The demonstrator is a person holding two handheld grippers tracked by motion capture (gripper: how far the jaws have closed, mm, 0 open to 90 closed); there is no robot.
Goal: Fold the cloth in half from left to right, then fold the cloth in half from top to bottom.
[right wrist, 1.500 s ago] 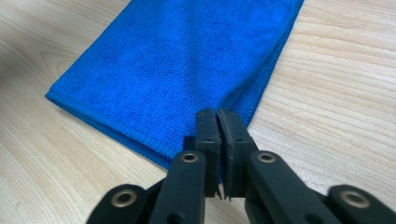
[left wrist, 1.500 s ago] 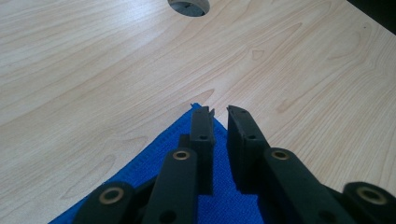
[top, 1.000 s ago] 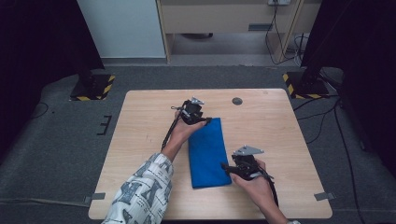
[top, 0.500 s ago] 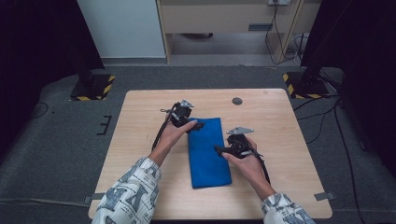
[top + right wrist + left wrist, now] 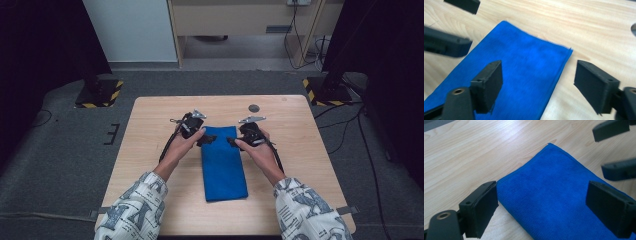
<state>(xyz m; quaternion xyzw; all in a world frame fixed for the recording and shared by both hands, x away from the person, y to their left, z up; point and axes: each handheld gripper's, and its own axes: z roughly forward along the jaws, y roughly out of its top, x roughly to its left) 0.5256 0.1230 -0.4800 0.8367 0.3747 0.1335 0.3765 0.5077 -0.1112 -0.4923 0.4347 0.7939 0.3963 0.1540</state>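
A blue cloth (image 5: pixel 223 165), folded into a long strip, lies flat on the wooden table (image 5: pixel 300 150). Both grippers sit at its far end and face each other across it. My left gripper (image 5: pixel 206 140) is at the far left corner; its jaws have just been opening and stand wide over the blue cloth (image 5: pixel 554 192), pinching nothing. My right gripper (image 5: pixel 233 142) is at the far right corner; its jaws have just been closing a little but stay wide apart above the blue cloth (image 5: pixel 524 70). The left gripper (image 5: pixel 544 195) and right gripper (image 5: pixel 539 72) each see the other's jaws.
A small dark disc (image 5: pixel 254 108) lies on the table beyond the right gripper. Bare wood surrounds the cloth on all sides. Black stands with yellow-striped bases (image 5: pixel 100 93) stand on the grey floor past the table's far corners.
The right gripper has moved from the cloth's near right edge up to its far right corner. The left gripper has shifted slightly left and its jaws have opened off the cloth.
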